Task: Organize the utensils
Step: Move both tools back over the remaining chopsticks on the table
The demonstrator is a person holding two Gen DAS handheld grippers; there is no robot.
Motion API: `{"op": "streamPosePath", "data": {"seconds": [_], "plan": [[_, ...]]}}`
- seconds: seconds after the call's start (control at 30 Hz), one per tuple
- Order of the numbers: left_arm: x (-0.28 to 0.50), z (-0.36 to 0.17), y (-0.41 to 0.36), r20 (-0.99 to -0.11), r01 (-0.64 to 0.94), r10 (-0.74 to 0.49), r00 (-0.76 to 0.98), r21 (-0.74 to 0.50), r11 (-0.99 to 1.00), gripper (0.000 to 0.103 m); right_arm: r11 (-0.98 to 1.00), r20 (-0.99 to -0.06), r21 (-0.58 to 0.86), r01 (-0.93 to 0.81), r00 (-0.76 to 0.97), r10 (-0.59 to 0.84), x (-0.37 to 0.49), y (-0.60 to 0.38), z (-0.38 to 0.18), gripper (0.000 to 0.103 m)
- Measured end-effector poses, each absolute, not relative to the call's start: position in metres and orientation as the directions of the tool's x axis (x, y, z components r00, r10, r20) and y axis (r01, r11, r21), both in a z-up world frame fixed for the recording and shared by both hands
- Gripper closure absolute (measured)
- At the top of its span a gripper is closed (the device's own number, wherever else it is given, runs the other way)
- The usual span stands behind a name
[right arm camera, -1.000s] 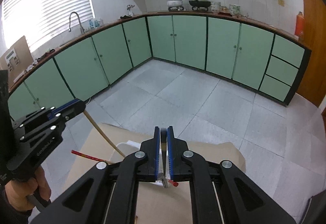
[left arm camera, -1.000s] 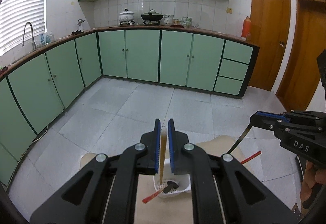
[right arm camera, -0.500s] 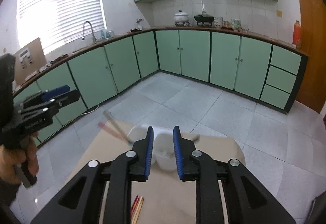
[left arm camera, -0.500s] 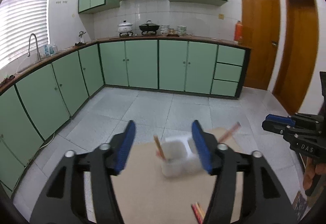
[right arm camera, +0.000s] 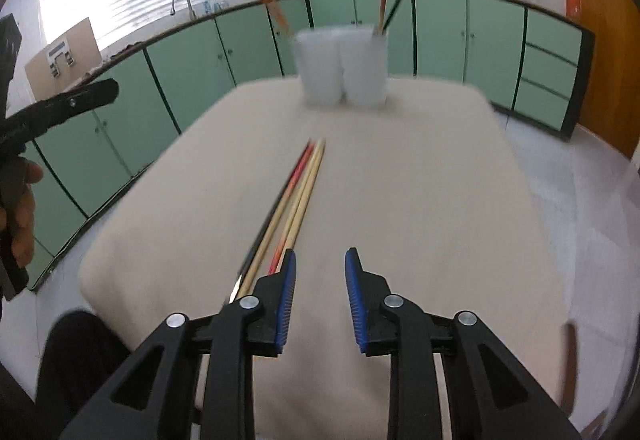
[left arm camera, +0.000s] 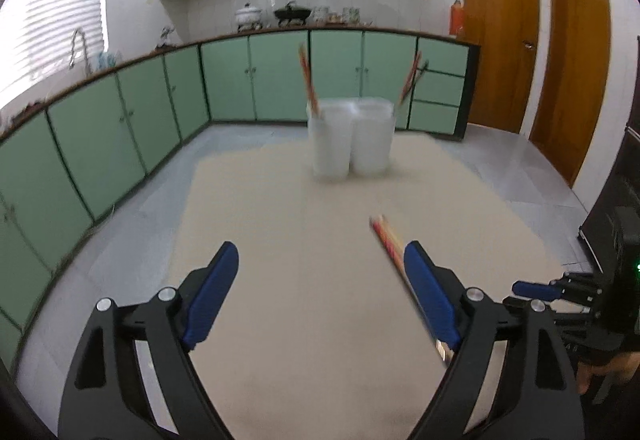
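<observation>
A white two-cup holder (left arm camera: 350, 137) (right arm camera: 344, 67) stands at the far end of the beige table (left arm camera: 280, 320). A red-and-tan chopstick (left arm camera: 308, 77) leans in its left cup, and a red chopstick and a dark utensil (left arm camera: 410, 79) in its right cup. Several loose chopsticks (right arm camera: 300, 191) (left arm camera: 390, 244) lie on the table. My left gripper (left arm camera: 322, 252) hovers low over the near table, jaws wide and still opening, nothing between them; the chopsticks run under its right finger. My right gripper (right arm camera: 322, 256) is opening slightly, empty, just right of the chopsticks' near ends.
Green cabinets (left arm camera: 120, 127) line the left and back walls, with wooden doors (left arm camera: 496, 51) at the right. Grey tiled floor surrounds the table on all sides. A hand (right arm camera: 20, 207) holds the left gripper (right arm camera: 80, 97) beyond the table's left edge.
Both grippers were shut on utensils above the holder. They let go, pulled back and sank toward the near table, and their jaws opened, the left far wider.
</observation>
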State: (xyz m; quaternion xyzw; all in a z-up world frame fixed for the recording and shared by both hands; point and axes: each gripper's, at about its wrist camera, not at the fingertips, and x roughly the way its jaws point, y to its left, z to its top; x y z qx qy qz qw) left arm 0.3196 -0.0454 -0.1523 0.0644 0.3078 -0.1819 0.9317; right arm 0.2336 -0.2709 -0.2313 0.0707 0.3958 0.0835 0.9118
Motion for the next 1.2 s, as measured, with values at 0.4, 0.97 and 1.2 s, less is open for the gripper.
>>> {"op": "streamPosePath", "data": {"seconds": [0.4, 0.97, 1.2], "plan": [[0.283, -0.233, -0.016, -0.694, 0.266, -0.258, 0.672, -0.099, 0.959, 0.021, 0.983, -0.706, 0.136, -0.120, 0.685, 0.181, 0.222, -0.245, -0.260, 0.077], [0.264, -0.275, -0.083, -0.748, 0.385, -0.281, 0.601, -0.037, 0.922, 0.021, 0.980, -0.698, 0.141, -0.144, 0.688, 0.201, 0.228, -0.262, -0.264, 0.074], [0.269, -0.277, -0.104, -0.743, 0.417, -0.295, 0.601, -0.024, 0.909, 0.020, 0.981, -0.693, 0.176, -0.084, 0.697, 0.184, 0.239, -0.288, -0.267, 0.082]]}}
